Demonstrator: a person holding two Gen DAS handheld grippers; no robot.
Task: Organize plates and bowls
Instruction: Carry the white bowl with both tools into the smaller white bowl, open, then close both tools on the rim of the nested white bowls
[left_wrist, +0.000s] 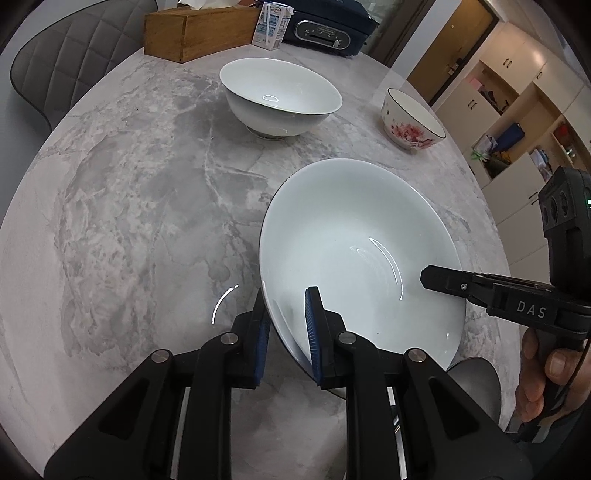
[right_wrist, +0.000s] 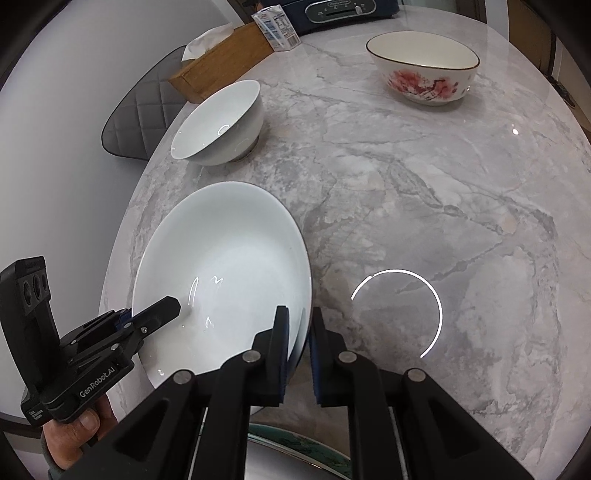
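Left wrist view: mid-carry of the deep white plate (left_wrist: 354, 251), gripped at opposite rims by both claws, tilted, at the near edge of the marble table (left_wrist: 129, 206). Left gripper (left_wrist: 286, 325) nearly closed w/ pads either side of rim; right gripper (right_wrist: 297, 332) likewise pinched on far rim, though contact prob. not fully visible. Next: keep level, move toward white bowl (left_wrist: 279, 96) or floral bowl (left_wrist: 412, 118) for stacking.

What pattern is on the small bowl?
Pink-red flowers on the small bowl, dark rim; right wrist view.
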